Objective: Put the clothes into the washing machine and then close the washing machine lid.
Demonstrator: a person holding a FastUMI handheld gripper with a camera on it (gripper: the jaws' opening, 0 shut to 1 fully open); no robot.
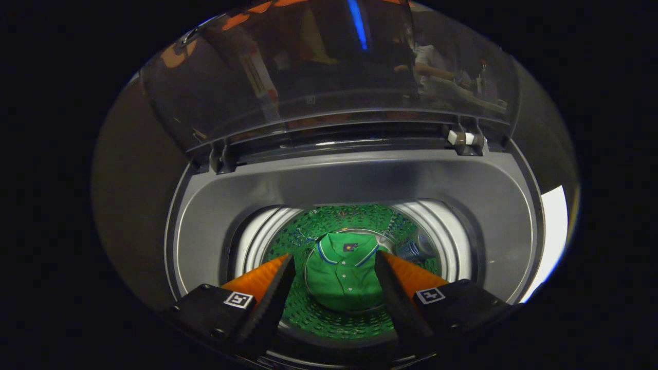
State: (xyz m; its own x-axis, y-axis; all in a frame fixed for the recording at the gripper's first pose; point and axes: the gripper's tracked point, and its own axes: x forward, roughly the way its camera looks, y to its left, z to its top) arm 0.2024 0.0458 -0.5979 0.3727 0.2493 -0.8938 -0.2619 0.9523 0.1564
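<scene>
Item: top-loading washing machine (354, 180), glass lid (329, 72) raised upright behind the opening.
Contents: green polo shirt (342, 277) lying in the drum (437, 231), apparently flat on its bottom.
Gripper (334, 272): fingers spread apart above the opening, holding nothing; the shirt lies beyond them.
Outstanding: lid not yet closed.
Risk: fingers may skid on the smooth glass, letting the lid drop and slam.

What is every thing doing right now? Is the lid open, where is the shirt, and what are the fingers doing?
Washing machine lid: open, tilted up at the back.
Green shirt: lying at the bottom of the drum, let go.
Drum: open at the top, holding the shirt.
Gripper: open, fingers spread above the drum, touching nothing.
</scene>
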